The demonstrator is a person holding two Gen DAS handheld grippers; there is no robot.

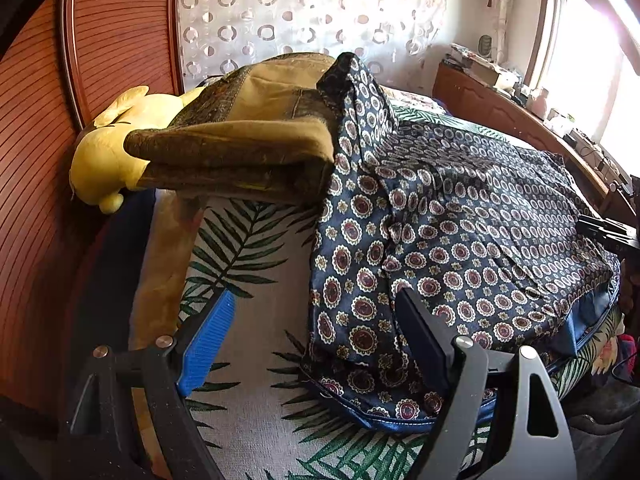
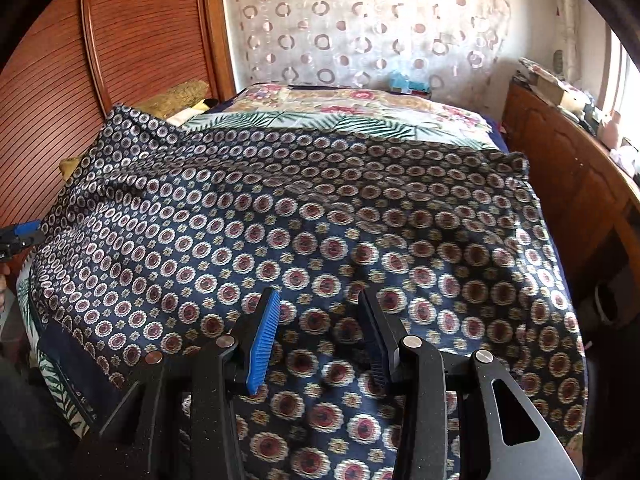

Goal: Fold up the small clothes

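Note:
A navy garment printed with red and white medallions lies spread on the leaf-print bed sheet. One end of it is draped up over an olive folded cloth. My left gripper stands wide open over the garment's near left edge, the blue pad over bare sheet and the black finger over the cloth. In the right wrist view the garment fills the frame. My right gripper hovers just above it, jaws part-way apart, with nothing pinched. Each gripper shows at the other view's edge: the right gripper and the left gripper.
A yellow plush toy lies behind the olive cloth, against a slatted wooden panel. A wooden cabinet with clutter on top runs along the right side of the bed, under a bright window. A patterned curtain hangs behind the bed.

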